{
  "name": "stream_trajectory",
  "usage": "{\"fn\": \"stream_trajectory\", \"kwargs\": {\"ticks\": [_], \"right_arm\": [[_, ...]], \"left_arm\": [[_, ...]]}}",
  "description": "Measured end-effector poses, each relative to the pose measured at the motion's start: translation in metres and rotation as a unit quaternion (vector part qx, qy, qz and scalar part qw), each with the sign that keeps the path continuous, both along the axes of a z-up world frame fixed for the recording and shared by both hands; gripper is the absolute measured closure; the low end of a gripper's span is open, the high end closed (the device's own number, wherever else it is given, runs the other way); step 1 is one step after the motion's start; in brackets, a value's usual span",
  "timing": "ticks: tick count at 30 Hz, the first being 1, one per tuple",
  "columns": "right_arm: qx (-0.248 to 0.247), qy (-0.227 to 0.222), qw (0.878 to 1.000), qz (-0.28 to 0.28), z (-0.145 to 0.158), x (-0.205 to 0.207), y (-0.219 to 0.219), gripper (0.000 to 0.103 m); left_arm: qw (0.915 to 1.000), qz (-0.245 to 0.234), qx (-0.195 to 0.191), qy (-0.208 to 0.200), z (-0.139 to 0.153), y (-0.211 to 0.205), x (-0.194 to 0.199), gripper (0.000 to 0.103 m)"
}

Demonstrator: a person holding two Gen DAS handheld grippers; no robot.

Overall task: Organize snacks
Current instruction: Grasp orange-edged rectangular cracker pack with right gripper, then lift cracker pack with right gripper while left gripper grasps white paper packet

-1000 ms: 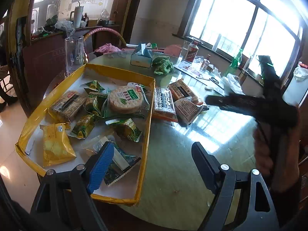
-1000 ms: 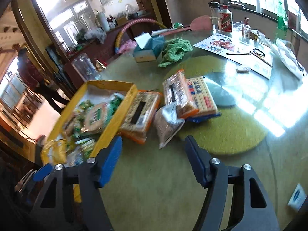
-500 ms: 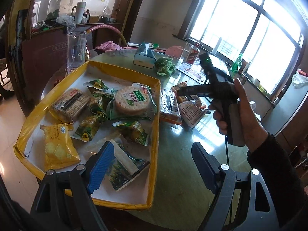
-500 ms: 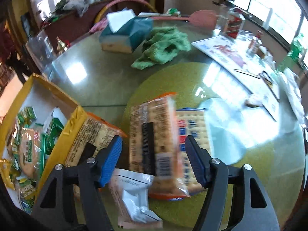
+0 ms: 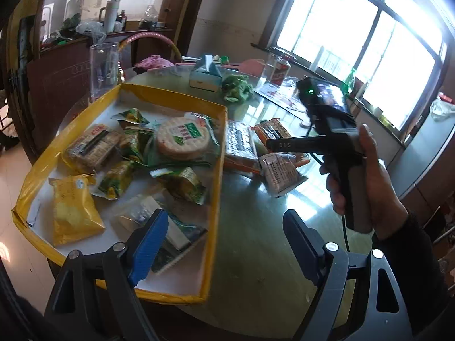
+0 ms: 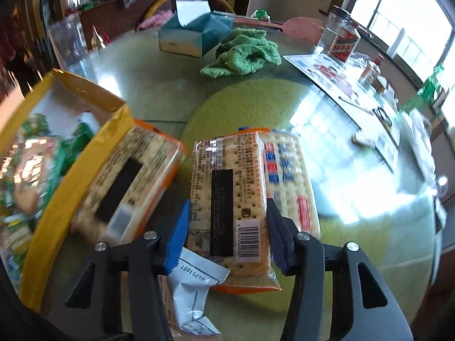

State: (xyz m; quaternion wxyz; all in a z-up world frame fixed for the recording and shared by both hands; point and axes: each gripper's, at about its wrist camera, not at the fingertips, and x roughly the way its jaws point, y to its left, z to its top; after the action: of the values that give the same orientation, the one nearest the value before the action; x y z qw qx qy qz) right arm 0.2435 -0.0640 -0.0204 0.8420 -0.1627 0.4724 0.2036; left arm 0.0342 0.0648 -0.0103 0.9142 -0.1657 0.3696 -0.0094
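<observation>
My right gripper [image 6: 227, 207] points down over an orange-edged cracker pack [image 6: 227, 170] lying barcode-up on the round table. Its jaws are closing with the pack between them, and the blue pads [image 6: 177, 238] stand right at the pack's long sides. Under that pack lies a second one with blue and red print [image 6: 287, 170]. A third cracker pack [image 6: 128, 182] rests against the yellow tray [image 6: 71, 187], and a white sachet [image 6: 196, 287] lies nearest me. My left gripper [image 5: 224, 218] hovers open over the yellow tray's [image 5: 216, 170] near corner, holding nothing. The tray holds several snack packets.
Behind the packs are a green cloth [image 6: 244, 54], a blue tissue box [image 6: 193, 34], a pink fly swatter [image 6: 304, 25], a glass jar [image 6: 341, 37] and a leaflet [image 6: 327, 74]. A glass pitcher [image 5: 103, 68] stands past the tray. A hand [image 5: 369, 187] grips the right gripper's handle.
The right gripper has dropped and swung in over the cracker pack, and its jaws have narrowed around it. The left gripper has barely moved.
</observation>
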Motion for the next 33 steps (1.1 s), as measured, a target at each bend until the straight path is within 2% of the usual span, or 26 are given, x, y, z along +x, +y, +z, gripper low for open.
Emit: {"fn": "stream_trajectory", "kwargs": {"ticks": [5, 9, 11, 14, 16, 20, 22, 24, 27, 28, 31, 33], "right_arm": [[0.071, 0.024, 0.997, -0.032, 0.003, -0.039, -0.049, 0.050], [0.114, 0.025, 0.992, -0.053, 0.004, -0.072, -0.085, 0.050], [0.135, 0.018, 0.989, -0.065, 0.006, -0.082, -0.101, 0.050], [0.143, -0.002, 0.984, -0.106, 0.004, -0.085, -0.125, 0.050], [0.167, 0.008, 0.977, -0.133, 0.000, -0.083, -0.143, 0.050], [0.204, 0.013, 0.962, -0.183, -0.009, -0.078, -0.177, 0.050], [0.210, 0.010, 0.959, -0.191, -0.012, -0.078, -0.184, 0.050], [0.218, 0.010, 0.958, -0.187, -0.014, -0.077, -0.184, 0.050], [0.221, 0.022, 0.958, -0.179, -0.020, -0.076, -0.179, 0.050], [0.223, 0.020, 0.958, -0.178, -0.020, -0.079, -0.182, 0.050], [0.229, 0.018, 0.957, -0.176, -0.019, -0.083, -0.183, 0.050], [0.232, 0.020, 0.956, -0.178, -0.020, -0.084, -0.184, 0.050]], "left_arm": [[0.9993, -0.036, 0.008, 0.010, -0.001, -0.027, 0.003, 0.020], [0.9977, -0.063, 0.009, 0.023, -0.007, -0.049, 0.012, 0.020], [0.9959, -0.082, 0.023, 0.031, -0.011, -0.063, 0.017, 0.020], [0.9919, -0.111, 0.051, 0.034, -0.014, -0.081, 0.027, 0.020], [0.9884, -0.131, 0.063, 0.046, -0.019, -0.090, 0.036, 0.020], [0.9835, -0.149, 0.057, 0.085, -0.034, -0.097, 0.054, 0.020], [0.9803, -0.157, 0.080, 0.090, -0.038, -0.103, 0.060, 0.020], [0.9749, -0.159, 0.106, 0.114, -0.045, -0.110, 0.067, 0.022], [0.9689, -0.182, 0.098, 0.136, -0.047, -0.121, 0.064, 0.022], [0.9683, -0.191, 0.091, 0.133, -0.044, -0.123, 0.059, 0.022], [0.9624, -0.246, 0.027, 0.112, -0.034, -0.132, 0.043, 0.021], [0.9628, -0.249, 0.029, 0.102, -0.028, -0.131, 0.037, 0.021]]}}
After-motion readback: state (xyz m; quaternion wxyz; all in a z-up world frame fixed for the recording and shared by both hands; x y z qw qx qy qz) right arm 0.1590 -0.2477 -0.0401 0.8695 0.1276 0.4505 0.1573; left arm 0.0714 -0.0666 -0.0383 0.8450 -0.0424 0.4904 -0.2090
